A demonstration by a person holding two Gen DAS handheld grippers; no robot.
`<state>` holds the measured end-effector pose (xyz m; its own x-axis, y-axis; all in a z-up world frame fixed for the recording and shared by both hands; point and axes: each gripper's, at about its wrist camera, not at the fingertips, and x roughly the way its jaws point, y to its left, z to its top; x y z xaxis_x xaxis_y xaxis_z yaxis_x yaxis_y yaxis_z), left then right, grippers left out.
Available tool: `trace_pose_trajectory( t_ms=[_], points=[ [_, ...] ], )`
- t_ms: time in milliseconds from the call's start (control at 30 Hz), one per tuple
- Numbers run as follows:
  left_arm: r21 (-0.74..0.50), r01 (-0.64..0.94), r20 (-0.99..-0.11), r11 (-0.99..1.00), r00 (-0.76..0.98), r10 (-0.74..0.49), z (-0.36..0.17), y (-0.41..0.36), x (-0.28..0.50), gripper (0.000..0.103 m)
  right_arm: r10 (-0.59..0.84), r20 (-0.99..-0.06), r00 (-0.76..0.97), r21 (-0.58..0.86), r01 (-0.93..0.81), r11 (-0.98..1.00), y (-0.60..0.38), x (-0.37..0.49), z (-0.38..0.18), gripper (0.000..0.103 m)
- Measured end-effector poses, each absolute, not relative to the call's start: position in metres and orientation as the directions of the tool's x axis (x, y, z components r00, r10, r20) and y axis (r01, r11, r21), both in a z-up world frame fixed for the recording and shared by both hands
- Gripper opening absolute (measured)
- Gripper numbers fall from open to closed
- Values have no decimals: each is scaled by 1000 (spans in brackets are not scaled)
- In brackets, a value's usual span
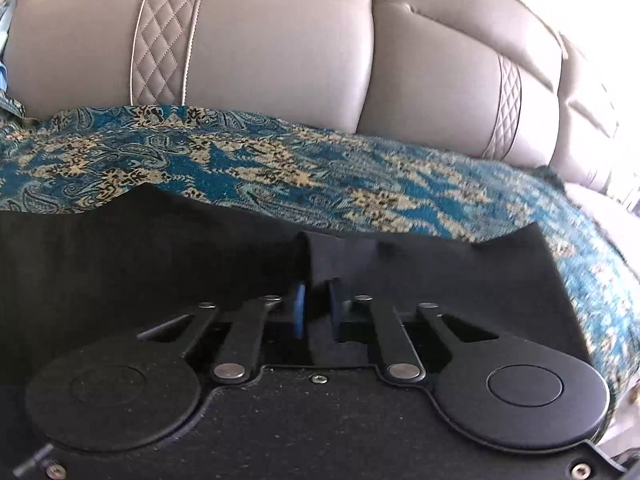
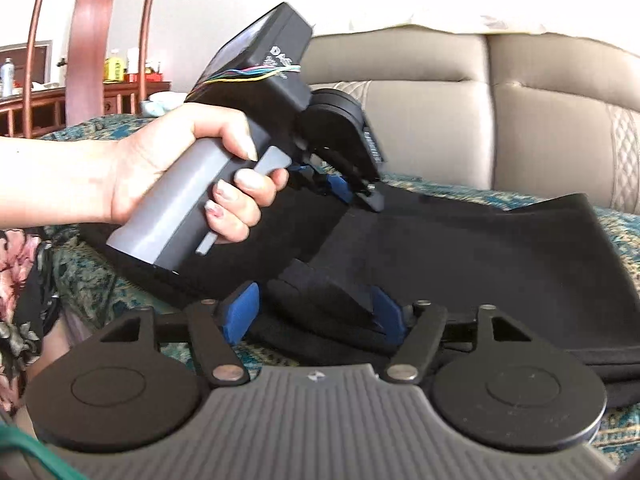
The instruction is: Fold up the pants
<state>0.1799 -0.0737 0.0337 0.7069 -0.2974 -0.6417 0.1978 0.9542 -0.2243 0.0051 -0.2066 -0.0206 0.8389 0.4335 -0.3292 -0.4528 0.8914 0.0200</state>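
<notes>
Pants (image 1: 400, 276), black, spread over patterned teal throw (image 1: 280, 168) on beige sofa (image 1: 260, 60), seen from left wrist: dark cloth filling lower half of view, far hem running just short of throw's far edge, right corner close to throw's right edge. Left gripper (image 1: 318, 304) tilted down onto cloth, blue pads (image 1: 299, 300) drawn near together with raised fold of black fabric pinched between them. Quilted diamond strips down sofa backrest behind. From right wrist: same pants (image 2: 500, 264) lying flat across throw (image 2: 624, 220), folded layers stacked toward near edge of seat, far corner pointing at backrest (image 2: 440, 120). Right gripper (image 2: 316, 312) low at near edge, blue pads (image 2: 240, 312) standing wide apart, thick wad of black cloth lying between them, against right pad but clear of left pad, so released, not clamped. Left gripper (image 2: 352, 188) beyond, held by bare hand (image 2: 192, 176) around grey handle, finger on trigger, tips pressed down on middle of pants, clenched on a ridge of cloth. Floral sleeve or garment (image 2: 20, 280) at left edge. Wooden chair (image 2: 88, 48) and sideboard with bottles (image 2: 116, 68) in background at far left.
</notes>
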Motion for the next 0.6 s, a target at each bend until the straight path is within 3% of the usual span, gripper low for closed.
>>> trace_pose_trajectory(
  t_ms=[233,267,300,367,400,600],
  points=[
    [-237,186,-648,954,701,-298,40,-71,191,9,454,-362,814,-47,-502,864,-190,0,-27,80],
    [-230,189,-647,955,703,-295,42,-72,194,9,452,-364,814,-53,-502,863,-187,1,-27,66],
    [-221,192,-645,956,706,-291,44,-73,196,9,457,-364,812,-50,-507,861,-185,3,-27,60],
    [-189,199,-639,962,719,-274,51,-76,203,9,452,-358,817,-36,-496,868,-183,10,-25,21],
    [-173,203,-635,964,725,-266,55,-77,207,9,446,-357,821,-26,-486,873,-182,13,-24,8],
    [-104,196,-657,975,723,-215,59,-80,222,9,433,-367,824,10,-462,887,-177,36,-21,7]
  ],
)
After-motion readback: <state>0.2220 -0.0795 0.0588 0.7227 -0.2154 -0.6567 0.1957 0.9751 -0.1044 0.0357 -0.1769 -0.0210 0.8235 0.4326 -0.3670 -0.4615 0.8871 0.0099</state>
